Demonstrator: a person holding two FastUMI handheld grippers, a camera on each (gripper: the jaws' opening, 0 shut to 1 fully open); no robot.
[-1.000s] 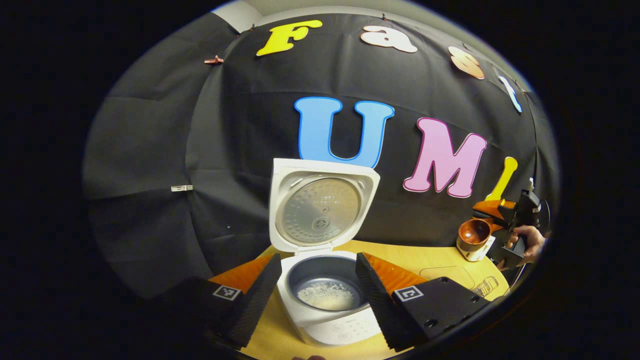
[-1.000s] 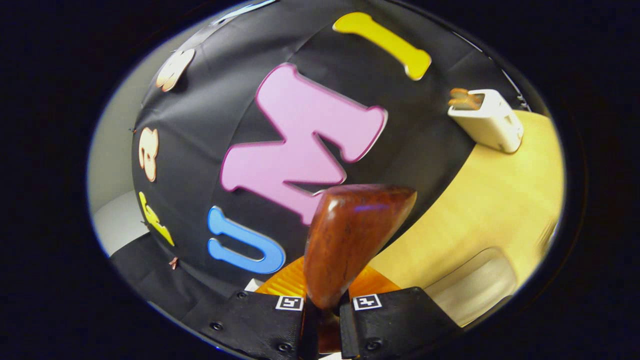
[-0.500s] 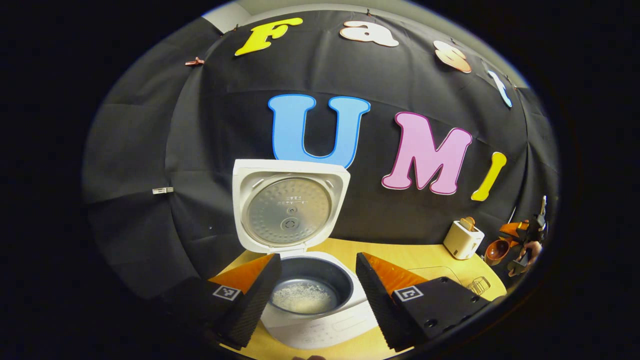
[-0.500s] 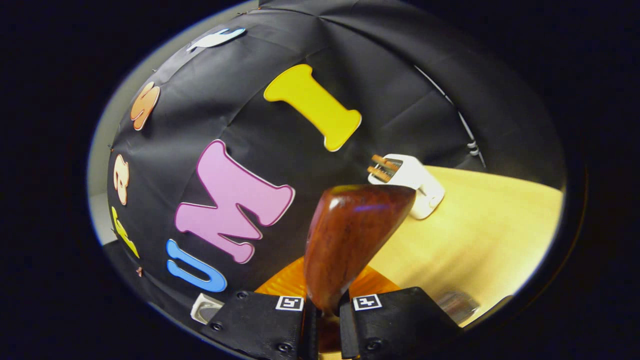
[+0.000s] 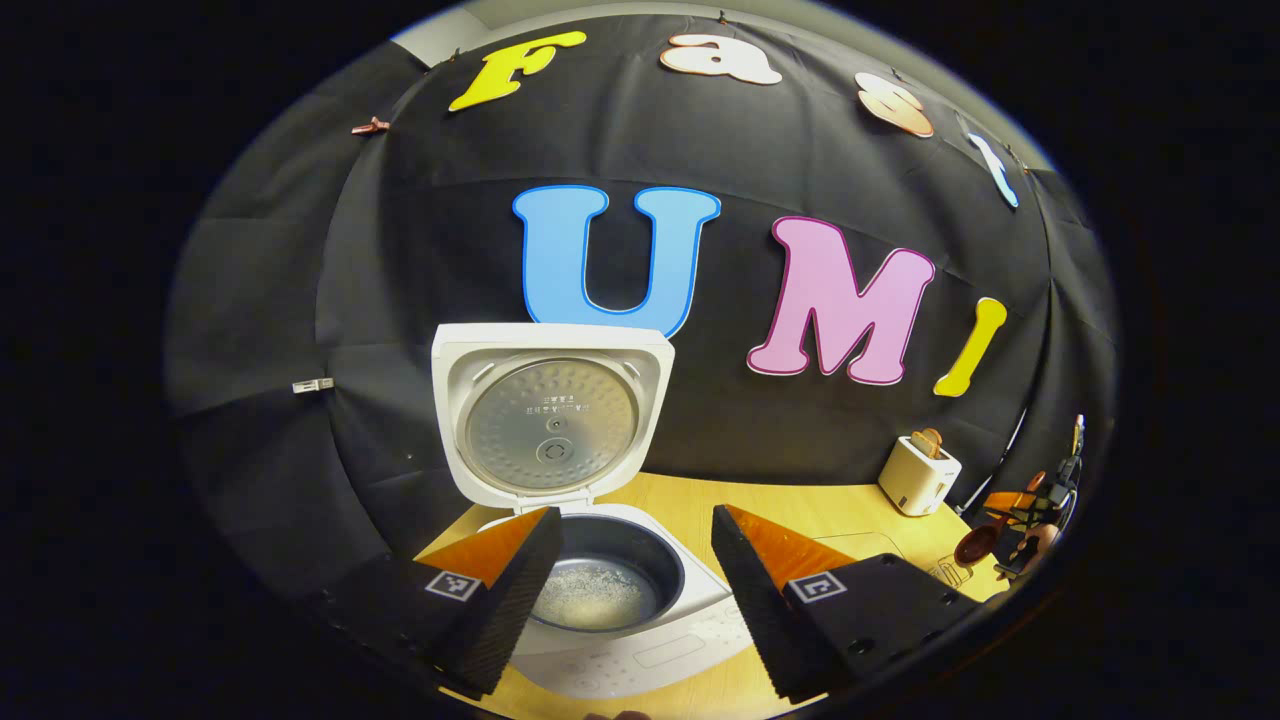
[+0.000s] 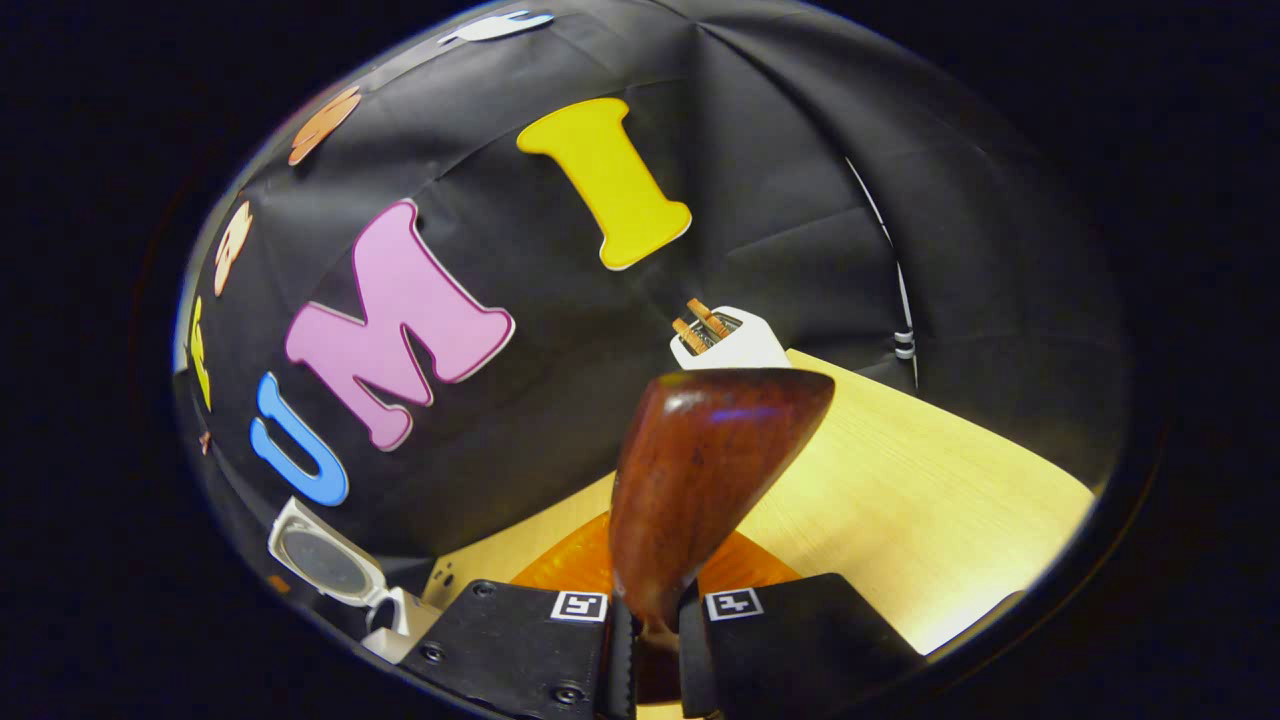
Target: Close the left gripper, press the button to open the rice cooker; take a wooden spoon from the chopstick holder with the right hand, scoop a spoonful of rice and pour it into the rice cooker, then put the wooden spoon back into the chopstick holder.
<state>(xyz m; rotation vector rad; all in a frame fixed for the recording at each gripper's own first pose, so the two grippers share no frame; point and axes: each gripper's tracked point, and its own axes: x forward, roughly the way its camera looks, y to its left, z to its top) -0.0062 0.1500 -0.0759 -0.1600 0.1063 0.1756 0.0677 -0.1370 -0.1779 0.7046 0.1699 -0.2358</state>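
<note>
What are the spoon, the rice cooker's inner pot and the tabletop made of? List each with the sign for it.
Spoon: looks like dark reddish wood, polished; grain streaks and a soft sheen on the bowl.
Inner pot of the rice cooker: probably coated metal; smooth dark grey wall, matte.
Tabletop: pale wood or wood-look laminate; fine straight grain lines, a low sheen. Which one, I cannot tell.

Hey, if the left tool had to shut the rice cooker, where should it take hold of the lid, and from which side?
Probably the lid's top edge, reached from above and in front. It stands upright, hinged at the back of the rice cooker, so that free edge is farthest from the hinge. The left tool hangs open just before the pot.
</note>
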